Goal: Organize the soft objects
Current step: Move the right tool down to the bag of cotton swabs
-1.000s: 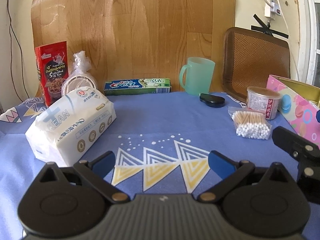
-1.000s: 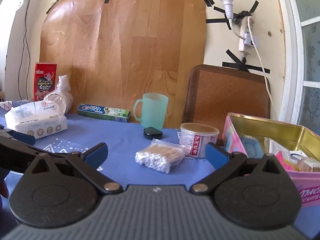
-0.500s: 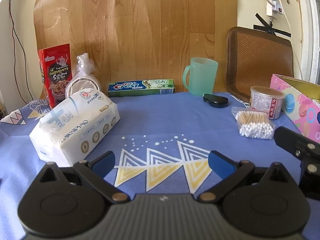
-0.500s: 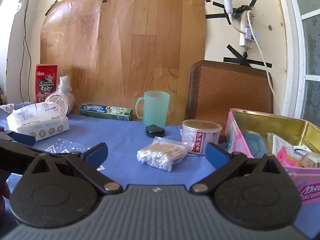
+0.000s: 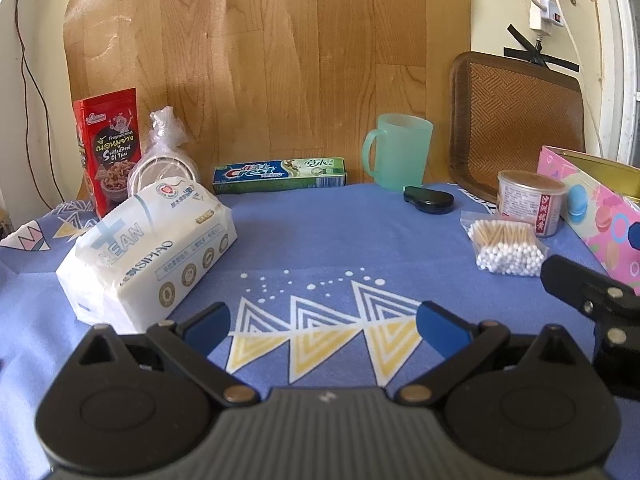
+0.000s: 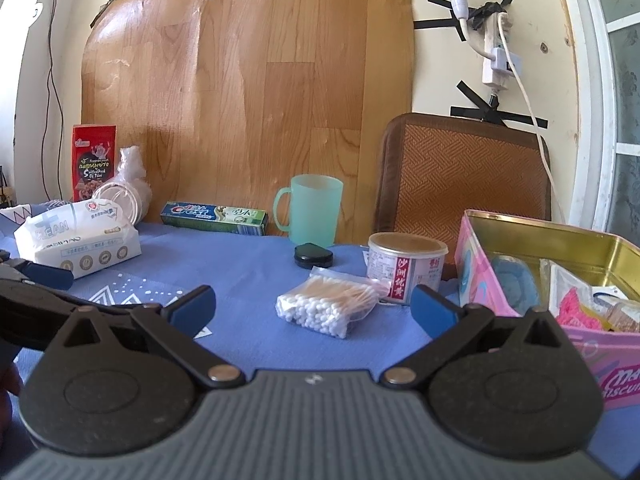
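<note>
While both grippers hang over the blue cloth (image 5: 328, 236), the left gripper (image 5: 323, 322) is spread wide and holds nothing, and so is the right gripper (image 6: 313, 307). One white tissue pack (image 5: 146, 250) lies at the left of the left view. It looks puffy and soft, with pale blue letters. One bag of cotton swabs (image 6: 330, 306) sits in the middle of the right view, clear, with white tips. At the right stands one pink tin (image 6: 560, 280), lid off. Along the back are one green cup (image 5: 398, 156) and one toothpaste box (image 5: 279, 174).
</note>
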Tool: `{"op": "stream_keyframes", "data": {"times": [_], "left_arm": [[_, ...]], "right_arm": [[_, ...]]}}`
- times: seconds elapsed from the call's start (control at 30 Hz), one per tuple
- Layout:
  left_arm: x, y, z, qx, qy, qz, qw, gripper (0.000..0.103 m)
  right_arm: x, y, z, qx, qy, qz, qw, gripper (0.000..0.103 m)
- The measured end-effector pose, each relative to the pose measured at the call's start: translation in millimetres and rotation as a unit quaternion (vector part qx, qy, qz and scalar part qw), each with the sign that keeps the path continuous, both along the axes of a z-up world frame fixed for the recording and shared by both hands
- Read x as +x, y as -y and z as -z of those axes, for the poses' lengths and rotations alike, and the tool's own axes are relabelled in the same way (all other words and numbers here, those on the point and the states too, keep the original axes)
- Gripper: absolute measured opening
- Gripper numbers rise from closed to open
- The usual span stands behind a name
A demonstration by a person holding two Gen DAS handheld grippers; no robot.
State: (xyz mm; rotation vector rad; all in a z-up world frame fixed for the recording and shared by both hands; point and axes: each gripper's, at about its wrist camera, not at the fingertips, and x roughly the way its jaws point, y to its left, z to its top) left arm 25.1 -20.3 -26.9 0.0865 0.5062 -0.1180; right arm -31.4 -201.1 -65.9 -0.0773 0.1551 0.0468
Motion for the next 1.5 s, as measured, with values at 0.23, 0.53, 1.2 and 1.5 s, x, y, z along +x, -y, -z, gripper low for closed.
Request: {"op": "stream_keyframes", "data": {"times": [0.23,0.53,1.2,1.5], "left_arm": [[-3.1,1.6,-0.8,0.002,0.009,0.009,0.9999,0.103],[-5.3,-5.9,-4.2,-0.022,0.021,0.01,0.9995,0.103],[0.0,-23.7,-4.1,-0.051,0.019,-0.055,0.997,0.103],[-0.3,-23.7,-3.9,-0.057,0.017,-0.053,0.9968,0.103]], "right_arm": [[-0.1,0.3,0.4,0.001,0.0,-0.001,1.0,0.103],[-0.3,0.9,0.6,0.0,0.0,-0.001,1.0,0.103],[2.9,-3.0,1.8,-0.017,-0.007,0.001,1.0,0.103],[7.1,-7.0,2.9,-0.033,-0.023,-0.009,0.999,0.103]]}}
